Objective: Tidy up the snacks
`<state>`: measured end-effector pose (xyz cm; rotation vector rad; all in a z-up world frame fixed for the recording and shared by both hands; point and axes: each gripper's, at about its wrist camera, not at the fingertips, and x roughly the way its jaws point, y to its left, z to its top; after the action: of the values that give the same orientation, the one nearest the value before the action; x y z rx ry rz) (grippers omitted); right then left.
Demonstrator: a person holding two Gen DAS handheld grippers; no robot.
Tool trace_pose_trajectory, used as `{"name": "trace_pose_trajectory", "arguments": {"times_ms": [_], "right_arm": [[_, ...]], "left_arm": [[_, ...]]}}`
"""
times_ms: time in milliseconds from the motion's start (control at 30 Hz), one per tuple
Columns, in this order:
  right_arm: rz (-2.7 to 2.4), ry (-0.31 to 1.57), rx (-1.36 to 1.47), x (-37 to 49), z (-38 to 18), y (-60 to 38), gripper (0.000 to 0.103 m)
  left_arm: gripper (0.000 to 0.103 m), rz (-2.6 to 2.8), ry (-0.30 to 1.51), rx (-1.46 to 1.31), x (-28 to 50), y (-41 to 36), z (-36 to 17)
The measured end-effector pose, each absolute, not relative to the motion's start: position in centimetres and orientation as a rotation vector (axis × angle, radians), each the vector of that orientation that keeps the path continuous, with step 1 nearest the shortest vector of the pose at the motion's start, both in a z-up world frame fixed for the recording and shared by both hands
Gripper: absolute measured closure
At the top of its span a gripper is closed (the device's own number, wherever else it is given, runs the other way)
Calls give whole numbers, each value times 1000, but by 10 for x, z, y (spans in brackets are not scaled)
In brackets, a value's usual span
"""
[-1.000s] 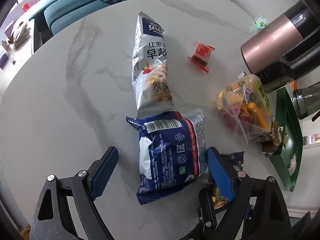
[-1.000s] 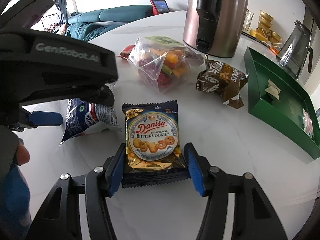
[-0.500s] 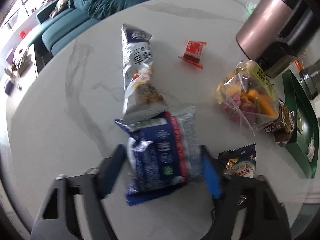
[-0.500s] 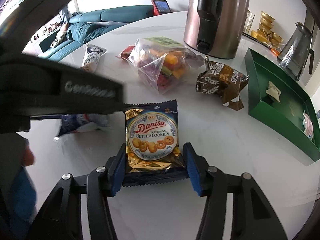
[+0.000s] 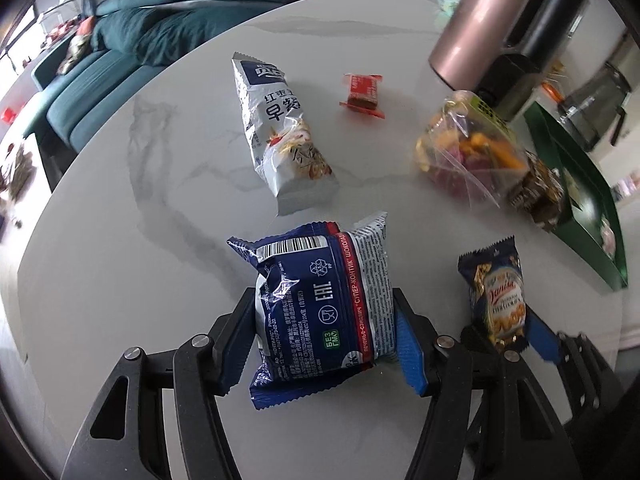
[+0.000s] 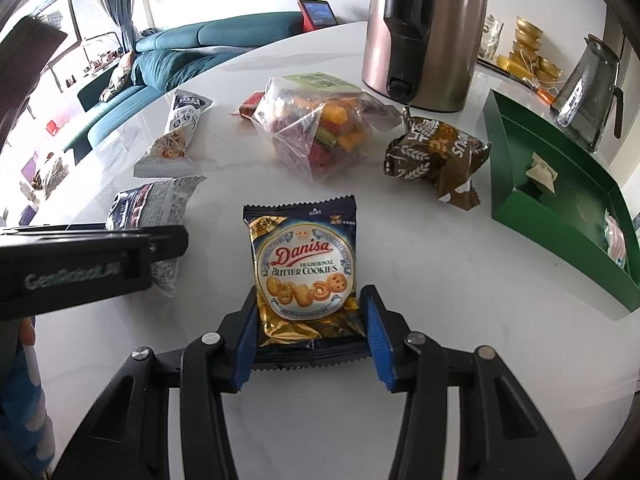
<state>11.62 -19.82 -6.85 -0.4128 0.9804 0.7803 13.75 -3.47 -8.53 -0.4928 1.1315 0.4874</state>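
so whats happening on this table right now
A person is sorting snacks with a gripper in each hand. The left gripper is shut on the blue wafer packet, and the right gripper is shut on the Danisa cookie pack. Other snack bags lie loose on the marble table, with a green box to the right.

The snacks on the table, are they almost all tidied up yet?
Not nearly. The green box holds only a few small things. In hand: the left tool grips the blue biscuit pack, and the right tool grips the Danisa cookies. Left on the table: the white pack, red candy, clear bag of sweets and brown pack.
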Motion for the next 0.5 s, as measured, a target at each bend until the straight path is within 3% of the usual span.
{"name": "trace_pose_trajectory", "arguments": {"times_ms": [500], "right_arm": [[730,983,-355,107,-57,-226,65]], "left_arm": [[46,337,1152,-360,116,-31,-86]]}}
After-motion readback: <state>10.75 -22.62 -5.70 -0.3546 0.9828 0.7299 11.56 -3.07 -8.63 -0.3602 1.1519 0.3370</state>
